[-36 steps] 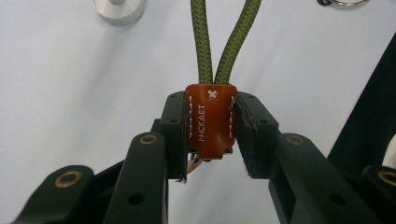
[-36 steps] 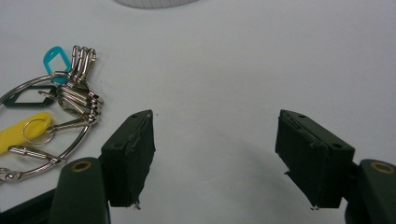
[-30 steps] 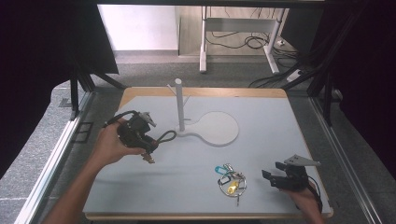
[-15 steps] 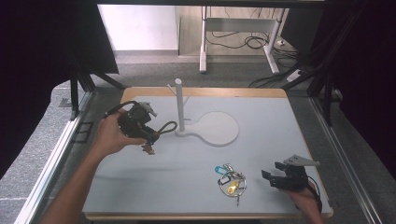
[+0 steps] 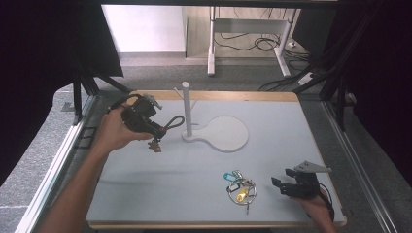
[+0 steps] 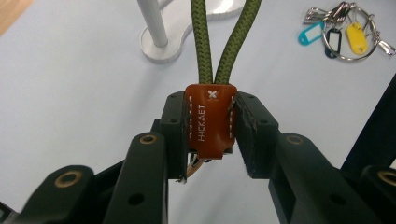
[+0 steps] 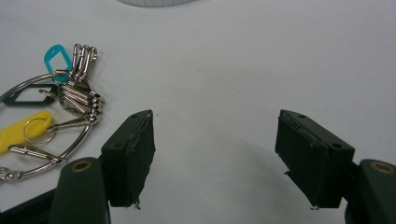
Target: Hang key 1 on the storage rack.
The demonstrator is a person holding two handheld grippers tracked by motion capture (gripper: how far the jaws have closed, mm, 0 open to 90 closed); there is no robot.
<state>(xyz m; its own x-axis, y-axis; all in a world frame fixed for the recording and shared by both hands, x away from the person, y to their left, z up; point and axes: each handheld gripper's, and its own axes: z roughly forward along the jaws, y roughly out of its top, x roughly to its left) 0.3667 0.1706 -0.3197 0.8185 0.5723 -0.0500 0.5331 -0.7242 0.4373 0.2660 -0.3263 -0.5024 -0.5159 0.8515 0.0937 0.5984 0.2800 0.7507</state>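
My left gripper [image 5: 151, 130] is shut on a brown leather tab [image 6: 211, 120] that joins an olive-green rope loop [image 6: 224, 42]. The tab is held above the table, and the loop [image 5: 173, 121] reaches toward the white stand's upright post [image 5: 186, 108], just left of it. That post [image 6: 152, 23] rises from a flat white base [image 5: 224, 134]. Near the table's front right, my right gripper [image 5: 283, 186] rests low with its jaws wide apart and nothing between them [image 7: 217, 154]. A key ring with coloured tags [image 5: 239, 185] lies just left of it.
The pale table [image 5: 291, 126] is framed by a wooden edge and metal rails. In the right gripper view the key ring [image 7: 51, 107] lies beside the left jaw. From the left gripper's camera the keys [image 6: 345, 30] show far off.
The left hand has lifted and carried the rope loop farther back and toward the white post. The right gripper has stayed where it was.
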